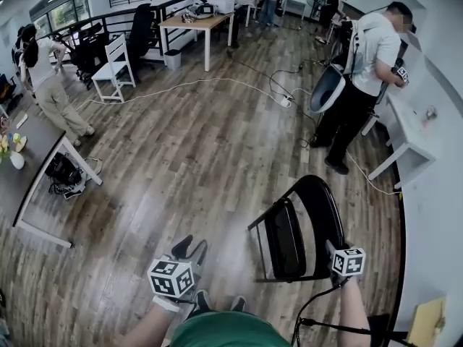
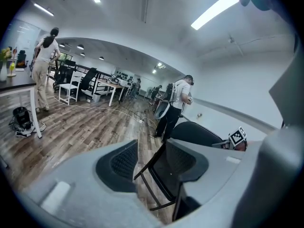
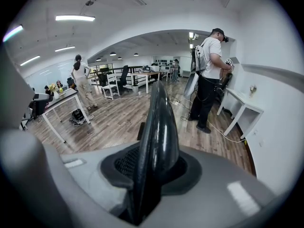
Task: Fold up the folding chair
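Observation:
A black folding chair (image 1: 286, 241) stands on the wood floor right of centre in the head view, its seat tilted steeply up toward the curved backrest (image 1: 327, 212). My right gripper (image 1: 334, 253) is shut on the backrest's top edge. In the right gripper view that edge (image 3: 159, 122) runs upright between the pads of the right gripper (image 3: 152, 167). My left gripper (image 1: 189, 248) hangs low to the chair's left, apart from it and open. Through the gap of the left gripper (image 2: 151, 150) I see the chair (image 2: 194, 133) farther off, with nothing between the jaws.
A person (image 1: 362, 71) stands at a white desk (image 1: 412, 147) along the right wall. A cable (image 1: 217, 84) and a power strip lie on the floor beyond the chair. A dark table (image 1: 29, 168) with a bag (image 1: 65, 173) under it is at left, and a white chair (image 1: 116, 67) is farther back.

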